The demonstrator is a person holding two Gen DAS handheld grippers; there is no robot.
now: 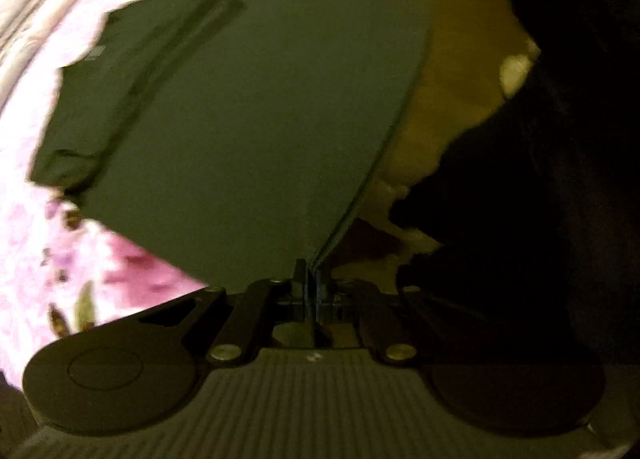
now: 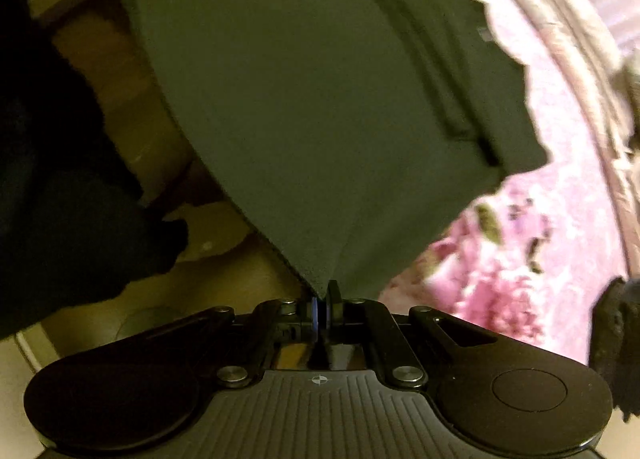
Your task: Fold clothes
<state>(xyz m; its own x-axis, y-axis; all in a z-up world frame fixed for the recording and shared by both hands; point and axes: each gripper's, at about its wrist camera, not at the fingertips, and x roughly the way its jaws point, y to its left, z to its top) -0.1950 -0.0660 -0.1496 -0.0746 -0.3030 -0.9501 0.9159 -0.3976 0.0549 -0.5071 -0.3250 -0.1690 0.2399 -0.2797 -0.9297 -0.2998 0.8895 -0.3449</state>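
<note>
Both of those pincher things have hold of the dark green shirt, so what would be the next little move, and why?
Probably carry the held edge forward over the rest of the shirt and lay it down. Both the left gripper and the right gripper are shut on corners of one edge, lifted, while the far part with the sleeve lies on the pink flowered bedspread. That would make a fold.

The dark green garment [image 1: 240, 119] hangs stretched ahead of both my tongs, blocking the way forward; beside it I see open pink floral bedspread [image 2: 520, 259].
</note>
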